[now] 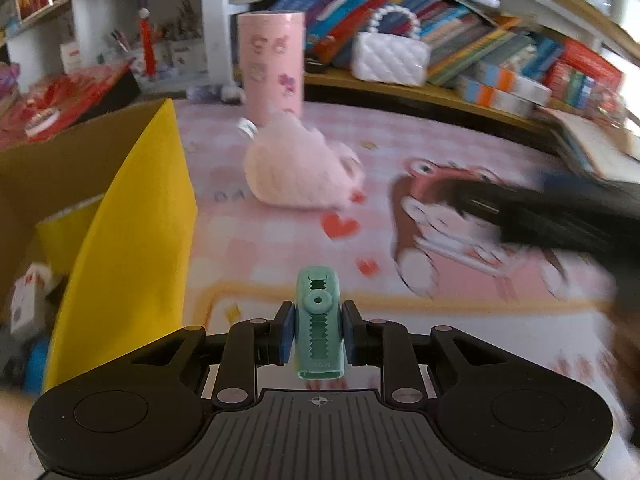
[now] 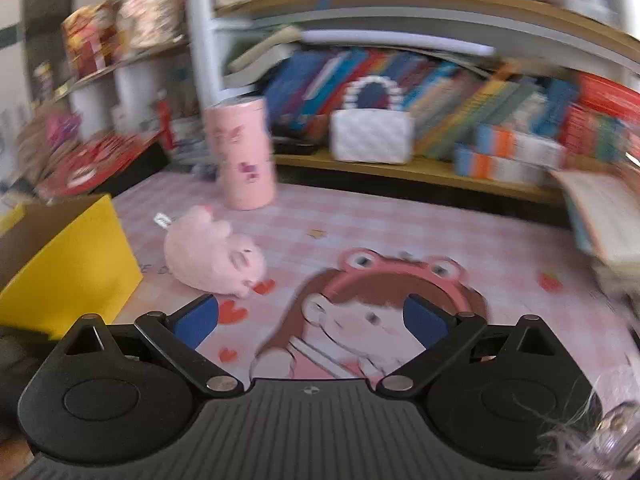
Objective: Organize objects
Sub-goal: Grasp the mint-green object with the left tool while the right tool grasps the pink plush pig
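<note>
left gripper (image 1: 319, 334) pinches a small green clip (image 1: 319, 320) between its blue pads, held above the pink mat (image 1: 460, 152). yellow-lined cardboard box (image 1: 132, 240) sits at nine o'clock of it; best to swing over the wall before letting go. right gripper (image 2: 312, 320) spread wide, empty. pink plush pig (image 2: 212, 258) lies on the mat at ten o'clock of that claw, well apart.

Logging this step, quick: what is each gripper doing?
Left gripper: closed on a small mint-green plastic clip.
Right gripper: open, holding nothing.
</note>
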The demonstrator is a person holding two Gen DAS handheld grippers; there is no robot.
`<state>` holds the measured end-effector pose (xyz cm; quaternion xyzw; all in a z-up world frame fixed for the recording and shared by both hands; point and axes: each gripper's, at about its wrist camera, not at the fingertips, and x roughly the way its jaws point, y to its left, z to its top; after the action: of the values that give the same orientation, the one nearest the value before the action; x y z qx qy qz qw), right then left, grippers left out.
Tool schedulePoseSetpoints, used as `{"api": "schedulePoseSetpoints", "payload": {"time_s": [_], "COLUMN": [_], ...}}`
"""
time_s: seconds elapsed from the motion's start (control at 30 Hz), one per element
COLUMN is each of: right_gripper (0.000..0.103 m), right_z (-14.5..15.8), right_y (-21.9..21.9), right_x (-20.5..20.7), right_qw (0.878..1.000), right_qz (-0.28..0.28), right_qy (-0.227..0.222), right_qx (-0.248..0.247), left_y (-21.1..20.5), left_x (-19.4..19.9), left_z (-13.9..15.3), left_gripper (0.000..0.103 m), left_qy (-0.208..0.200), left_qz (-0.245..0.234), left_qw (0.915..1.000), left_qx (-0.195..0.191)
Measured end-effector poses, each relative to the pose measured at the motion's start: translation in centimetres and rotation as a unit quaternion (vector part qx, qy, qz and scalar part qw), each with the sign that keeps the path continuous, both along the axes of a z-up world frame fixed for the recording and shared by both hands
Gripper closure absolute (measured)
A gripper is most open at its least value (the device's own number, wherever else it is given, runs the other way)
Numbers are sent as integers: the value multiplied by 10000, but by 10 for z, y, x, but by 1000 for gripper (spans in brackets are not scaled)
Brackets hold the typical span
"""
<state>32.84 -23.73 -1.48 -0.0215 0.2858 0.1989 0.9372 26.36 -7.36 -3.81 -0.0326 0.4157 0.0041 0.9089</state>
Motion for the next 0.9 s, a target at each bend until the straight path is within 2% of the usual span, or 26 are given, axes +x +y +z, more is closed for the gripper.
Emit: {"api": "schedulePoseSetpoints", "payload": {"time_s": [0.13,0.27,0.37,0.47,0.57,0.6,0.63,0.73,0.8,0.9], "right_gripper": [3,4,5,7,18,26,30,37,38,38], "right_z": [-12,-28,-40,-51,-64,-66,-68,-65,-56,-38], "right_y": [45,97,128,150,164,165,166,162,153,128], "right_x": [38,55,62,72,82,84,84,86,89,84], "right_qw": [9927,9682,9502,9399,9319,9302,9287,9339,9491,9742], "right_qz": [1117,2117,2448,2540,2560,2523,2490,2434,2183,1687], "right_qy": [-3,-466,-810,-824,-777,-820,-884,-800,-502,-148], "right_qx": [-459,-1246,-1751,-2128,-2449,-2537,-2602,-2495,-2216,-1494], "left_y": [0,7,12,19,24,26,28,32,33,33], "left_x": [-28,-44,-52,-61,-68,-70,-73,-79,-79,-83], "left_z": [7,11,12,13,13,13,14,16,18,20], "left_gripper": [80,80,80,80,80,80,80,80,80,80], "left_qy": [176,217,253,265,291,294,290,247,182,91], "left_qz": [-54,54,103,234,369,414,444,501,452,268], "left_qw": [9997,9995,9995,9993,9988,9986,9985,9983,9986,9993], "left_qx": [-134,-216,-156,-119,-132,-130,-132,-157,-182,-229]}}
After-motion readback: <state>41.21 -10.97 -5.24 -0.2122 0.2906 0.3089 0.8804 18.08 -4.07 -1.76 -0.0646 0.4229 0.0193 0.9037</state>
